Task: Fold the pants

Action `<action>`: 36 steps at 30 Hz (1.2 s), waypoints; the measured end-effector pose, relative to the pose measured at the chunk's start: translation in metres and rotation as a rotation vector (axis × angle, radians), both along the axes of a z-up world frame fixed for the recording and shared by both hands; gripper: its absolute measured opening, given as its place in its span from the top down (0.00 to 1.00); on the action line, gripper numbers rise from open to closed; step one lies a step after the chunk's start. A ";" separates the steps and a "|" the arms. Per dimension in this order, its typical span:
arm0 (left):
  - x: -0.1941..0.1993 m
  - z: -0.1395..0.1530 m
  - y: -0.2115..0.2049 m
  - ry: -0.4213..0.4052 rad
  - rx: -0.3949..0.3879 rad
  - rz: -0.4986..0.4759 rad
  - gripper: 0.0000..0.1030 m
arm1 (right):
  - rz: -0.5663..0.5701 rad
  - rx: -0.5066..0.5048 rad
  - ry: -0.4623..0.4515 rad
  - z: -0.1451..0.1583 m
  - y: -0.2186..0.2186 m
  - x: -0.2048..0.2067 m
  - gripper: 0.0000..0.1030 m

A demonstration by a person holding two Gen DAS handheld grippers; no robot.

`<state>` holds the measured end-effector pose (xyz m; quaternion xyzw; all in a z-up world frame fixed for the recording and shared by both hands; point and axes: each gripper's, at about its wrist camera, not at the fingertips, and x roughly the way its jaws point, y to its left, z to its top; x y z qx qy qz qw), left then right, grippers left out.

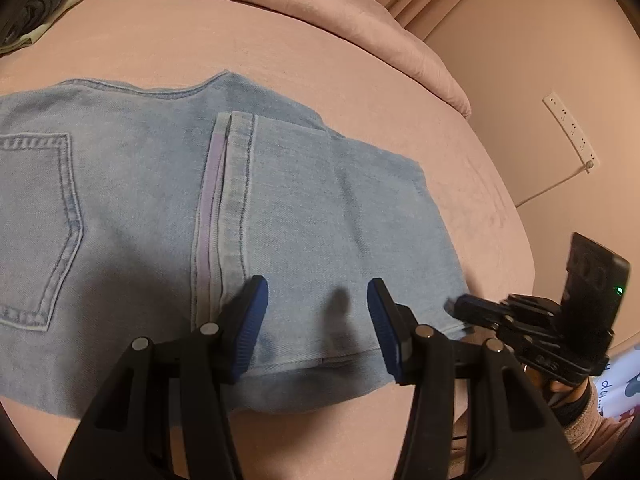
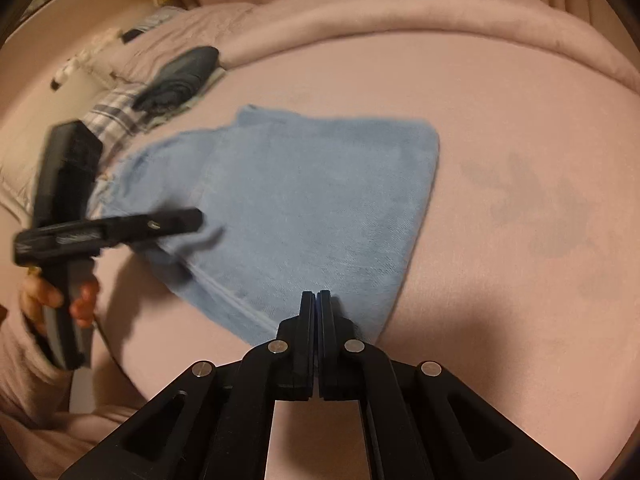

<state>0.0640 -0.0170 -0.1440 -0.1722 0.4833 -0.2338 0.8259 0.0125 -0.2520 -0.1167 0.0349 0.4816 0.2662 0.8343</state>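
Note:
Light blue denim pants (image 1: 248,208) lie folded on a pink bed (image 1: 320,68), back pocket at the left, leg hems laid over the seat. My left gripper (image 1: 318,296) is open and empty, hovering just above the near part of the pants. My right gripper (image 2: 317,298) is shut, its tips at the near edge of the pants (image 2: 320,200); I cannot tell whether cloth is pinched between them. The right gripper also shows in the left wrist view (image 1: 460,306) at the pants' right corner. The left gripper shows blurred in the right wrist view (image 2: 192,216).
A rolled pink blanket (image 1: 360,20) runs along the far side of the bed. Dark folded clothes (image 2: 180,76) and a plaid cloth (image 2: 116,114) lie at the far left. A white power strip (image 1: 572,132) hangs on the wall to the right.

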 end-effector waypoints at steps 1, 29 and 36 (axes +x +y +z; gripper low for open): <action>-0.003 0.000 0.004 -0.002 -0.011 0.003 0.50 | 0.019 -0.004 -0.005 0.003 0.003 -0.002 1.00; -0.127 -0.023 0.209 0.087 -0.424 0.639 0.32 | 0.139 0.105 0.007 0.009 0.092 0.015 0.68; -0.097 -0.019 0.230 0.062 -0.459 0.767 0.32 | 0.110 0.115 0.005 0.011 0.095 0.021 0.68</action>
